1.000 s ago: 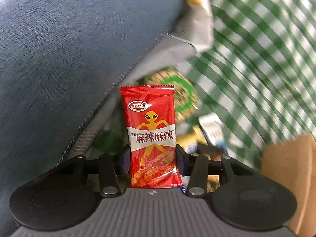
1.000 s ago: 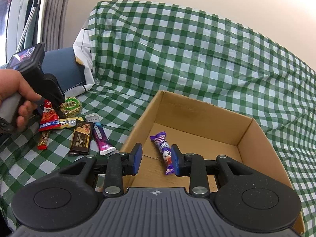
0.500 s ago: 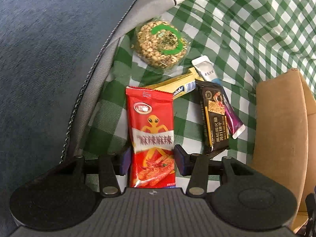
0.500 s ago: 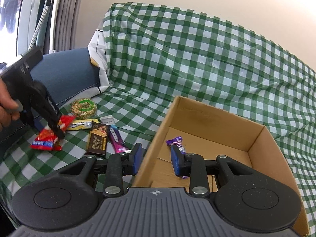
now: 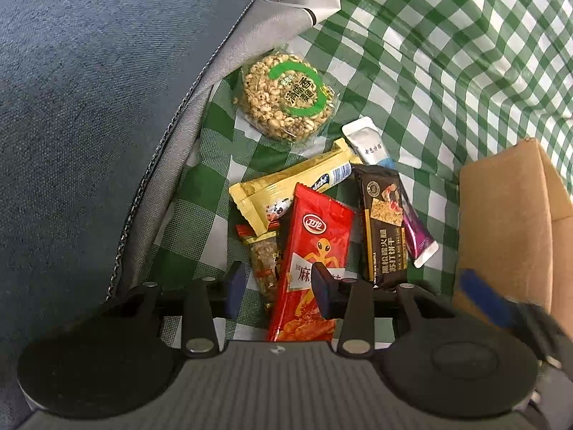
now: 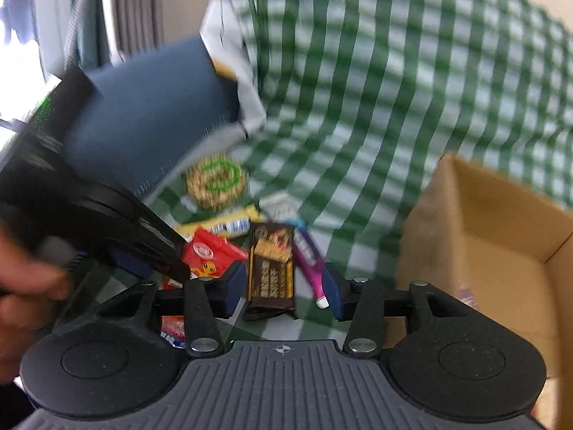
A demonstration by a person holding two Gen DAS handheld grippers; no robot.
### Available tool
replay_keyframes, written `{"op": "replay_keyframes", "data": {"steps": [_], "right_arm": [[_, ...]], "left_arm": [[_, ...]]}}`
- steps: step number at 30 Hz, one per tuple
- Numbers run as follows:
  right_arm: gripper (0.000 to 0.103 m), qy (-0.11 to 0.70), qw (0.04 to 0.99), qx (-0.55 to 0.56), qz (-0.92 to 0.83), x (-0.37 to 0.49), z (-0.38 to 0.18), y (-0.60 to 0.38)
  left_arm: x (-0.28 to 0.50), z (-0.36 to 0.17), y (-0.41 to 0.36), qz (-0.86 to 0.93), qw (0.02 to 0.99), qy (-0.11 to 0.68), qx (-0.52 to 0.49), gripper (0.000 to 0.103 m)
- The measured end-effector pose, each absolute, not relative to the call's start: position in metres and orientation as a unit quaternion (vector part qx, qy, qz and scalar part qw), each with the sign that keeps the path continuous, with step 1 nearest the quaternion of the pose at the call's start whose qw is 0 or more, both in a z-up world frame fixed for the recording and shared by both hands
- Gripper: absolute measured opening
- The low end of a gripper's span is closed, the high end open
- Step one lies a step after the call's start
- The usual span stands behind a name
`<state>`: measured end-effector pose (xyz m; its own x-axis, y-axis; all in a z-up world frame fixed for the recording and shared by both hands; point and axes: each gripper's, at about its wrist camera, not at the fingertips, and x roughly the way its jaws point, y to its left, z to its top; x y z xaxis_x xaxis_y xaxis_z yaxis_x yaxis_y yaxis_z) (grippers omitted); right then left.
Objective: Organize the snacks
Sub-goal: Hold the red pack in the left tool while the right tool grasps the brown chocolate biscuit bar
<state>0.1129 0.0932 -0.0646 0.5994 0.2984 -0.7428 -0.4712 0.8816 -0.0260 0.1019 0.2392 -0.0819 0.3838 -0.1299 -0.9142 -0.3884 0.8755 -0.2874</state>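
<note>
My left gripper [image 5: 279,286] points down at the snack pile, its jaws closing. The red packet [image 5: 315,247] lies skewed beneath its right finger, and the left pad stands clear of it. A nut bar [image 5: 265,261], a yellow packet [image 5: 297,186], a black bar [image 5: 385,225], a purple stick [image 5: 417,236], a white stick [image 5: 369,143] and a round grain cake [image 5: 286,98] lie around. My right gripper [image 6: 283,294] hovers over the black bar [image 6: 272,272] and purple stick [image 6: 311,268]. Its jaws are opening and grip nothing. The cardboard box [image 6: 501,251] is at the right.
A blue cushion [image 5: 89,107] with a grey edge borders the pile on the left. The green checked cloth [image 5: 447,53] covers the seat and back. The box wall [image 5: 508,222] stands close on the pile's right. A person's hand [image 6: 25,279] holds the left gripper.
The right gripper swung left from over the box to over the snack pile and its jaws widened. The red packet, earlier upright between the left pads, now sits skewed on the pile.
</note>
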Motion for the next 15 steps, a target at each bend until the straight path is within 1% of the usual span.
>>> {"op": "replay_keyframes", "data": {"steps": [3,11,13,14,15], "right_arm": [[0.05,0.426,0.875,-0.112,0.202,0.131,-0.091,0.107],[0.053,0.479,0.85,-0.118,0.186,0.157,-0.132,0.119],[0.051,0.482,0.849,-0.1,0.189,0.16,-0.133,0.112],[0.043,0.483,0.849,-0.095,0.192,0.159,-0.132,0.109],[0.042,0.48,0.85,-0.098,0.191,0.158,-0.13,0.108]], "left_arm": [[0.103,-0.082,0.242,0.079,0.796,0.546,-0.249,0.045],[0.107,-0.082,0.243,0.068,0.795,0.539,-0.27,0.047],[0.107,-0.082,0.243,0.063,0.795,0.537,-0.274,0.053],[0.107,-0.082,0.243,0.06,0.796,0.538,-0.272,0.057],[0.108,-0.082,0.24,0.055,0.796,0.54,-0.268,0.062]]}}
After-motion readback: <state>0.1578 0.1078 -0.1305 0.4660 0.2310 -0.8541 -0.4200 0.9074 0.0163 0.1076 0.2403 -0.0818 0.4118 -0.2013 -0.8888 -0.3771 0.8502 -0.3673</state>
